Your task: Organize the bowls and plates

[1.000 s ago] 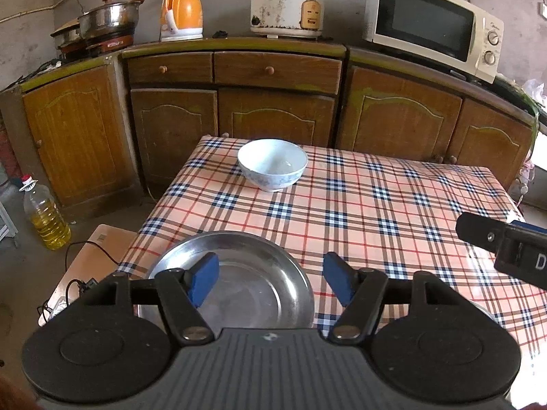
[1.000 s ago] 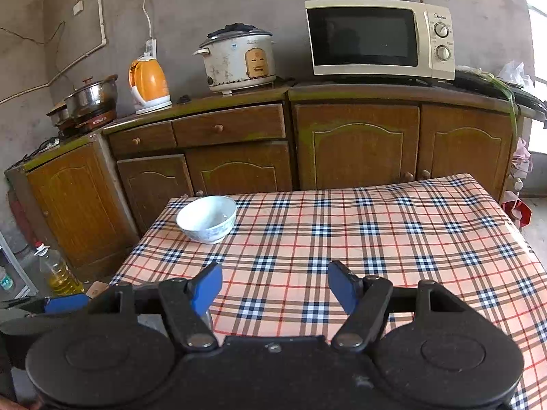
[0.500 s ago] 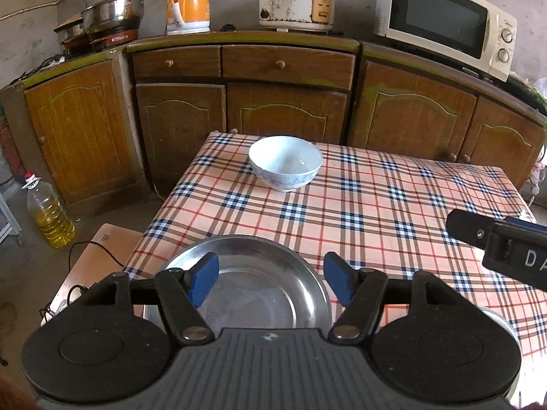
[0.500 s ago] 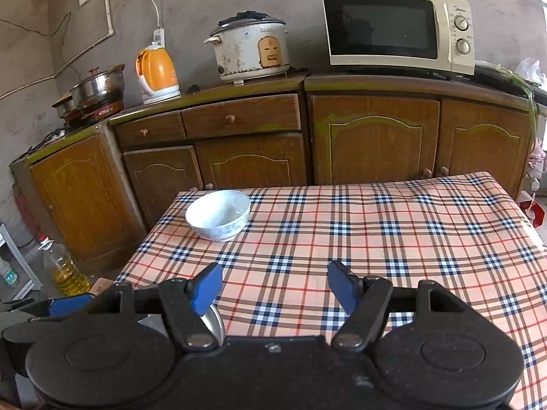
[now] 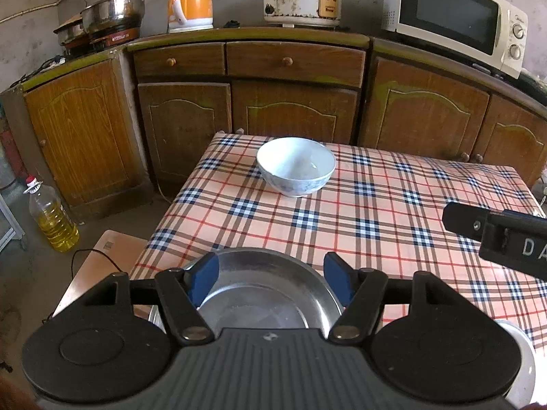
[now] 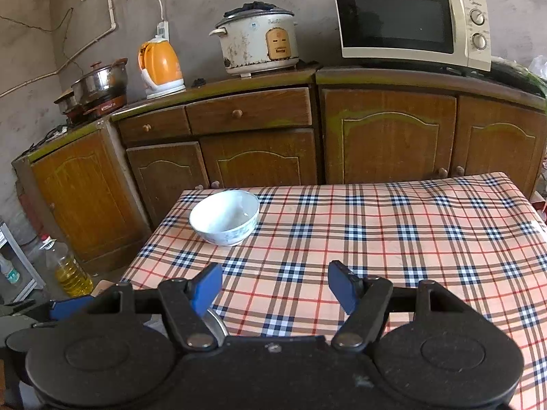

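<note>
A white bowl with blue pattern [image 5: 296,165] stands on the plaid table [image 5: 393,205] near its far left corner; it also shows in the right wrist view [image 6: 224,217]. A shiny metal plate [image 5: 263,294] lies at the table's near left edge, right under my left gripper [image 5: 271,278], which is open and empty above it. A sliver of the plate's rim [image 6: 215,323] shows in the right wrist view. My right gripper [image 6: 275,290] is open and empty above the table's near middle. Its body [image 5: 502,235] reaches in from the right in the left wrist view.
Wooden cabinets [image 5: 290,102] run behind the table, carrying a microwave [image 6: 410,22], rice cooker [image 6: 259,42], orange kettle [image 6: 160,65] and pots [image 5: 109,13]. An oil bottle [image 5: 51,215] stands on the floor at left. A white rounded object [image 5: 523,362] sits at the near right.
Both grippers have moved forward, so the bowl and cabinets look nearer. The plate sits lower between the left fingers. Both jaws stay open.
</note>
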A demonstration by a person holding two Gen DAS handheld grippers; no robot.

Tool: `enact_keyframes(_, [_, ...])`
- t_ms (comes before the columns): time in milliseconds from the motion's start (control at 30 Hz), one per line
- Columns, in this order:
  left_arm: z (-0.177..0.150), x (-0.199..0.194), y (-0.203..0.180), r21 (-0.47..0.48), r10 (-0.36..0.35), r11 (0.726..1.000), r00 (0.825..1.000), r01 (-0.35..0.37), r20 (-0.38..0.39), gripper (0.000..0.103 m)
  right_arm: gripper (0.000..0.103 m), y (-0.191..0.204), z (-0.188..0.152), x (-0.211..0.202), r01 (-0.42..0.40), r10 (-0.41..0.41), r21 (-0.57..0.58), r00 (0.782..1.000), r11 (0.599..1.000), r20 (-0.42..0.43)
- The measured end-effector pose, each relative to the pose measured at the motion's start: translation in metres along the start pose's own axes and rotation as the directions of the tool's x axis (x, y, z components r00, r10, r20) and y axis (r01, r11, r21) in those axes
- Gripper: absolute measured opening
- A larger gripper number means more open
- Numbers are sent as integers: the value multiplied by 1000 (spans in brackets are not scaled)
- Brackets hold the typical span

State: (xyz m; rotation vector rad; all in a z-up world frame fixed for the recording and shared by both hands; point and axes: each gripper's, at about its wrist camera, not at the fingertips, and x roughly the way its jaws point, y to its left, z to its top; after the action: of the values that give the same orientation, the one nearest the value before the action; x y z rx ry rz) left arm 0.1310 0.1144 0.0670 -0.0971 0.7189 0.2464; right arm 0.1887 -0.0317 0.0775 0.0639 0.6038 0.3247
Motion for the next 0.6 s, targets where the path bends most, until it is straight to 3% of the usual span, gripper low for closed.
enact_keyframes(600, [42,48,9,-26,37,999,999,-37,-17,70,81,-2,35,67,-28,28,-2,999,1000,-19])
